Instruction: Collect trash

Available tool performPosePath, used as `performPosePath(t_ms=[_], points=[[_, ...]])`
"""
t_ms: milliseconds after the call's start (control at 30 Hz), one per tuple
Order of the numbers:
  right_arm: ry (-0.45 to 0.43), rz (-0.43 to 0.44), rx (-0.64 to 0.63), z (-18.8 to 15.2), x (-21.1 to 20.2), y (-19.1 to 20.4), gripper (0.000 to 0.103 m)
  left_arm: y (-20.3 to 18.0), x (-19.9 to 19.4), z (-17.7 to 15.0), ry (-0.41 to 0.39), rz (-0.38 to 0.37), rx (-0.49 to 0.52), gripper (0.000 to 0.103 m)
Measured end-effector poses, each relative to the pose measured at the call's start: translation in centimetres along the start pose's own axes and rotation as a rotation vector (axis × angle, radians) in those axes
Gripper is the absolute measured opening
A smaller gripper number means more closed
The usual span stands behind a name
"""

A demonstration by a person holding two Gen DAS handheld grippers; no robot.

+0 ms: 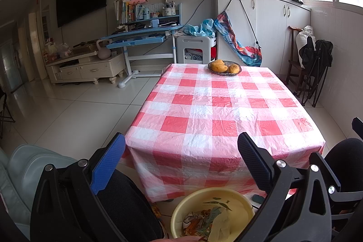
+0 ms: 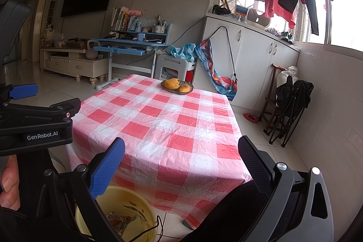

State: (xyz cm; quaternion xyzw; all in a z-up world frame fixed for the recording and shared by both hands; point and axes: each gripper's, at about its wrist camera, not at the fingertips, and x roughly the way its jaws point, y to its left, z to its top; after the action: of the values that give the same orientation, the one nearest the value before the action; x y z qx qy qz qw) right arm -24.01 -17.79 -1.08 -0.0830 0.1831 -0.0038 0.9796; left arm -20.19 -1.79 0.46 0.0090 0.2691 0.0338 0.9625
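Observation:
A yellow basin stands on the floor at the near edge of the table and holds paper scraps and wrappers. It also shows in the right wrist view with the trash inside. My left gripper is open and empty, held above the basin and in front of the table. My right gripper is open and empty, just right of the left one. The table has a red and white checked cloth.
A dark dish with two mangoes sits at the table's far edge, also in the right wrist view. Folded chairs lean on the right wall. A blue desk and a TV cabinet stand beyond.

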Motion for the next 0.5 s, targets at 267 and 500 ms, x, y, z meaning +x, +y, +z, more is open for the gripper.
performPosePath(t_ms=[267,500], points=[[0.001,0.0,-0.003,-0.03,-0.05,0.07,0.095,-0.06,-0.09,-0.06,-0.005,-0.007,0.003,0.096],[0.004,0.001,-0.007,-0.57,-0.11,0.01,0.095,0.58,0.05,-0.21,-0.004,-0.069,-0.015,0.096]])
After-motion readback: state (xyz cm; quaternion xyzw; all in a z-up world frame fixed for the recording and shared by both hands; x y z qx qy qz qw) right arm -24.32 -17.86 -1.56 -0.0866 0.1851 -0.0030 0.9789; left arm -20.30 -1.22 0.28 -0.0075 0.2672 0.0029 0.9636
